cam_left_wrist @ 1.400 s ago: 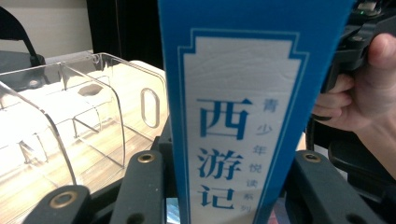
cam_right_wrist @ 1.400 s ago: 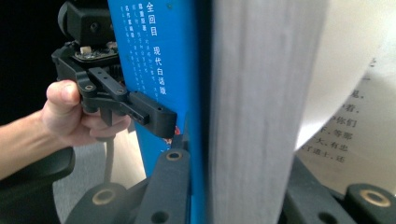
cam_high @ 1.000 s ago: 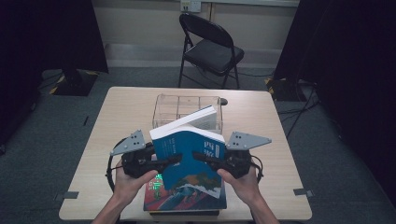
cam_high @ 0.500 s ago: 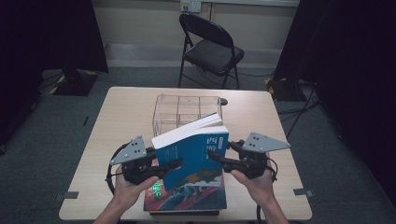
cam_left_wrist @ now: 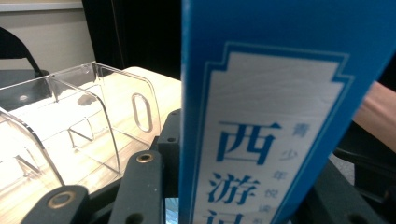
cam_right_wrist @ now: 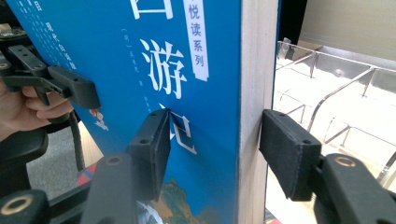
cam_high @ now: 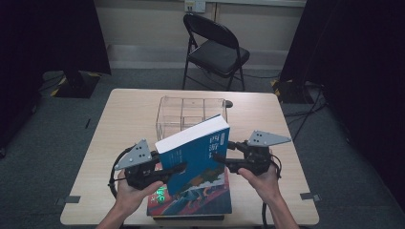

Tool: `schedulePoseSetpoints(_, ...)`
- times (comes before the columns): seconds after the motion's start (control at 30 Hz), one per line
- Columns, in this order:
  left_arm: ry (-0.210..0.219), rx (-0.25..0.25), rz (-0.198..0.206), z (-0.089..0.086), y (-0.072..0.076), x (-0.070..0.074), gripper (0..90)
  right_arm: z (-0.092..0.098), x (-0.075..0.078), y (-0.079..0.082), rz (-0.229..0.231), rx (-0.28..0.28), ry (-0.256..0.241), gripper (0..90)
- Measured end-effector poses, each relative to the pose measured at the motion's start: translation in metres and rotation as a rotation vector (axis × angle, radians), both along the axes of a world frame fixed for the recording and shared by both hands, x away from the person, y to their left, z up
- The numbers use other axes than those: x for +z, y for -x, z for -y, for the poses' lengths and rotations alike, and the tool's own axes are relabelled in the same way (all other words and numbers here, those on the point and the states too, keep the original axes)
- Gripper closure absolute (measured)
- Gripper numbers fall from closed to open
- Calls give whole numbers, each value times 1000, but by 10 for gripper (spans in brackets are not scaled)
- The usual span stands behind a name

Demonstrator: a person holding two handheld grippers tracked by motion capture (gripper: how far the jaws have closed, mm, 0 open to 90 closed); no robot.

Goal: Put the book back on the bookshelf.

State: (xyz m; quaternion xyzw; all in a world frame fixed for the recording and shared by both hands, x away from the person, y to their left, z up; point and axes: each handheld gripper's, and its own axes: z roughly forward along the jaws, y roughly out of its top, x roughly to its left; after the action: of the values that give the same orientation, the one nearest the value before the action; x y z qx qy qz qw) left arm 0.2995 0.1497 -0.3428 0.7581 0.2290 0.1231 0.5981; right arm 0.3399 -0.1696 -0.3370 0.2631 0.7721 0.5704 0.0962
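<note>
Where table ends: grey carpet, folding chair.

place: lab/studio; signs: black curtains; folding chair; taped table

Left hand-held gripper jaws clamped; right hand-held gripper jaws parted; both raised, pointing inward.

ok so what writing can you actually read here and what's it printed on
"西游" large on the spine of the blue book, a third character cut off below.
"青少年悦读", small, beside it on the spine.
"游" and "悦读系列" on the book's front cover, in the right gripper view.
Writing on the lower book: too blurred.
</note>
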Motion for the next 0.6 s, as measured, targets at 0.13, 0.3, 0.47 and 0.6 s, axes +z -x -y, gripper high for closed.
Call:
schedulePoseSetpoints(0.13,-19,4,-2,4,0,2,588,0,1,3,4,0,6,441)
schedulePoseSetpoints(0.3,-11,3,7,14,-1,3,565,2,0,4,1,13,2,440)
schedulePoseSetpoints(0.47,20,-1,24,18,-4,5,566,4,0,3,-3,21,-6,450)
schedulePoseSetpoints(0.6,21,-9,52,18,-6,4,582,3,-1,3,2,18,1,441)
